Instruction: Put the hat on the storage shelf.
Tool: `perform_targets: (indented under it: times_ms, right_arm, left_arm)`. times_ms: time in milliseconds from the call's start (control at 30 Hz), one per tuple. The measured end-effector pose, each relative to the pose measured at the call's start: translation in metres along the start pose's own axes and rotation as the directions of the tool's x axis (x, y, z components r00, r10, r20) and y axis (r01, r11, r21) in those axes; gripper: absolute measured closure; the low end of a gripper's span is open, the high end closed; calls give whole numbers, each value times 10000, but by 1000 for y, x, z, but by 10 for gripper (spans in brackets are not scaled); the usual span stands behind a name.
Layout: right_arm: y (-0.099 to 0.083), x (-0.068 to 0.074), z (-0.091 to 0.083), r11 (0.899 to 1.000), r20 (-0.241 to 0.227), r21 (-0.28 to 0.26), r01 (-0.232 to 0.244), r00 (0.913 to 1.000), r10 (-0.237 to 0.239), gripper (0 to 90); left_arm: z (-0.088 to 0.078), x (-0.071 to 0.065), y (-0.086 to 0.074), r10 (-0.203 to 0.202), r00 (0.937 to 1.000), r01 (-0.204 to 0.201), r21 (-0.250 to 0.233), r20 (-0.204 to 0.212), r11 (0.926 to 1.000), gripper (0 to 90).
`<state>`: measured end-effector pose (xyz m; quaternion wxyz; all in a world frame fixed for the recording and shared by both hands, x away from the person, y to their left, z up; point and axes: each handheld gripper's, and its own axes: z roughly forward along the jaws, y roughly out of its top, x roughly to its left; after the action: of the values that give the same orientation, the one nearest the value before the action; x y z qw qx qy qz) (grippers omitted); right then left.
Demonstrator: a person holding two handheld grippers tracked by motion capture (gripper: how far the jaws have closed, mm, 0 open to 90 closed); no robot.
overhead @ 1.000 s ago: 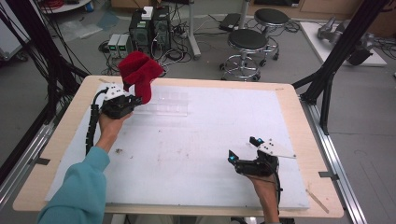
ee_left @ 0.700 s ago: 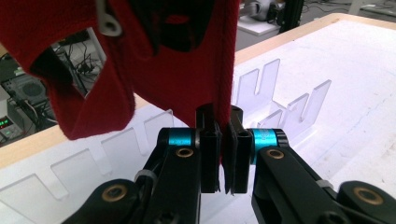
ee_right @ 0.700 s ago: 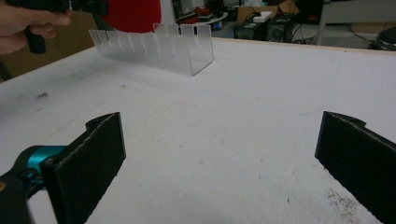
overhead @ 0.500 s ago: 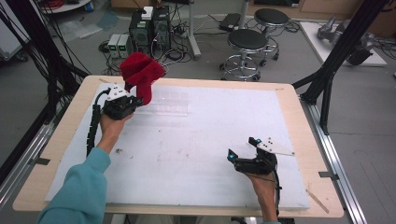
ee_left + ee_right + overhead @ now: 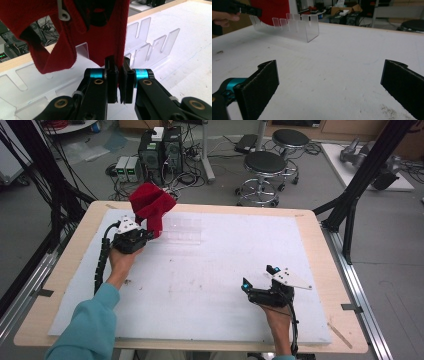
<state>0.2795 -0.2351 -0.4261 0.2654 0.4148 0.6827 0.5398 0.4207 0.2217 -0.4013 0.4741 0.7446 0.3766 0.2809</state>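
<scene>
A red cloth (image 5: 151, 206) is held raised over the far left part of the bench (image 5: 210, 285), one hanging edge pinched between the closed jaws of the left claw (image 5: 119, 75). A clear slotted acrylic rack (image 5: 182, 230) is seen on the bench just beside and behind the cloth. The right claw (image 5: 257, 281) is rested near the bench's near right edge, jaws spread wide with nothing between them.
</scene>
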Motion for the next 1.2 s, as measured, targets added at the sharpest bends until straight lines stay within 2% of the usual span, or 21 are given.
perform_targets:
  times_ms: [167, 333, 500, 667, 733, 767, 800, 933, 1200]
  right_arm:
    - [0, 3, 1, 9989, 299, -257, 404, 9988, -397, 5]
    - [2, 7, -3, 9935, 734, -632, 945, 9933, -898, 6]
    - [2, 7, -8, 9917, 859, -689, 1083, 9910, -1023, 5]
    - [4, 7, -20, 9881, 991, -1026, 1146, 9896, -1045, 6]
    - [-1, 6, -27, 9804, 984, -1567, 1191, 9896, -1045, 6]
    - [-4, 4, -29, 9809, 1056, -1597, 1113, 9898, -952, 6]
    - [-9, 2, -30, 9855, 1032, -1437, 907, 9917, -762, 6]
    - [-21, -2, -30, 9853, 1096, -1560, 693, 9926, -525, 6]
    - [-32, 1, -21, 9828, 1205, -1669, 792, 9909, -594, 6]
  left_arm:
    - [-1, 1, -3, -78, 10000, 78, -84, 24, 9999, 857]
    - [0, 1, -4, -79, 10000, 79, -121, -2, 9999, 857]
    - [0, 0, -5, -72, 10000, 72, -147, 21, 9999, 857]
    - [0, -1, -5, -39, 10000, 39, -152, -29, 9999, 857]
    - [1, -2, -5, 20, 10000, -21, -144, -37, 9999, 857]
    - [1, -2, -5, 49, 10000, -49, -122, -40, 9999, 857]
    - [1, -2, -5, 30, 10000, -30, -139, -44, 9999, 857]
    - [2, -1, -6, 38, 10000, -38, -135, -36, 9999, 856]
    - [0, 0, -6, -128, 9999, 128, 6, 57, 9999, 847]
